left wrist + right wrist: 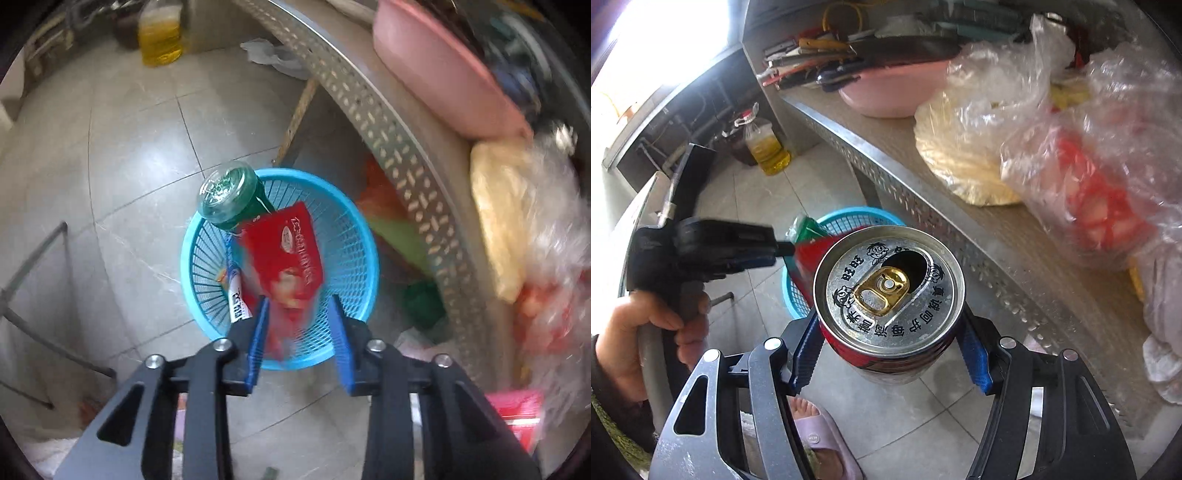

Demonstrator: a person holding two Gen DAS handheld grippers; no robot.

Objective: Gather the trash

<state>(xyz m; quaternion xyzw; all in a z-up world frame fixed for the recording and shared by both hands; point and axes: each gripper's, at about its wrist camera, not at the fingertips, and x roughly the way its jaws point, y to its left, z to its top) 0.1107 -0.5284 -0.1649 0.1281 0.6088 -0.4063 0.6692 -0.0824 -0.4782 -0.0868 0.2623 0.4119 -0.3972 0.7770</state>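
Note:
A blue plastic basket stands on the floor and holds a green bottle, a red wrapper and a small tube. My left gripper is open right above the basket, with the red wrapper's blurred lower end between its blue fingers. My right gripper is shut on an opened red drink can, held upright above the floor. The basket shows behind the can, with the left gripper over it.
A metal-edged shelf runs along the right with a pink basin, plastic bags of food and tools. An oil bottle stands at the far wall. A slippered foot is below the can.

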